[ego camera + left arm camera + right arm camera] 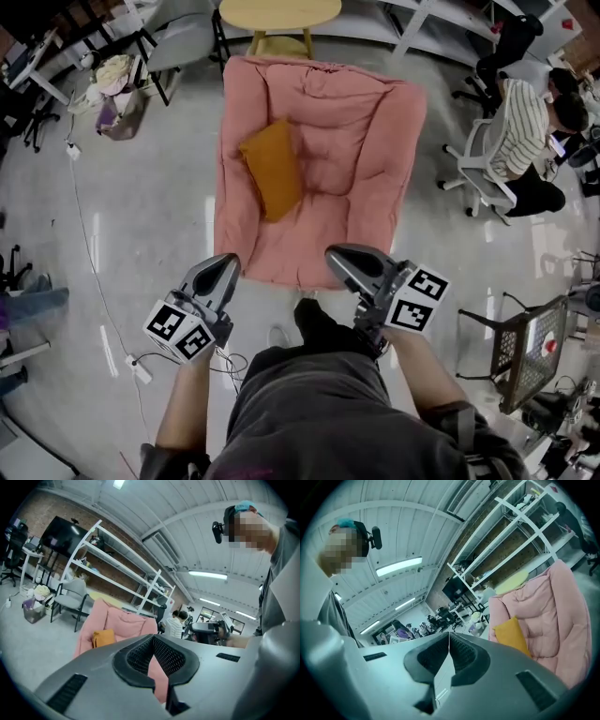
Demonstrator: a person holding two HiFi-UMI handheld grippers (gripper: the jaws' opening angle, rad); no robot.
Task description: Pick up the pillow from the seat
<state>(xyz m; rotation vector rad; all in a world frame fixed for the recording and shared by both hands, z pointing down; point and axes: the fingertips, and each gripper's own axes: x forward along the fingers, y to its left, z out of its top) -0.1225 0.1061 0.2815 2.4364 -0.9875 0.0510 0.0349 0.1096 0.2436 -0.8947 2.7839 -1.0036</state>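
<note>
An orange pillow (272, 169) lies on the left half of a pink padded seat (366, 141) on the floor. Both grippers hover just short of the seat's near edge, apart from the pillow. My left gripper (225, 262) is shut with nothing between its jaws. To its right, my right gripper (337, 255) is likewise shut and empty. In the left gripper view the pillow (103, 638) and seat (124, 620) show beyond the closed left gripper (153, 638). The right gripper view shows the pillow (513, 637) leaning on the seat (555, 616), to the right of the closed right gripper (449, 634).
A round wooden table (279, 14) stands behind the seat, a grey chair (178, 37) at its left. People sit on office chairs (525, 122) at the right. A wire mesh chair (525, 352) stands at the near right. A cable (89, 253) crosses the floor.
</note>
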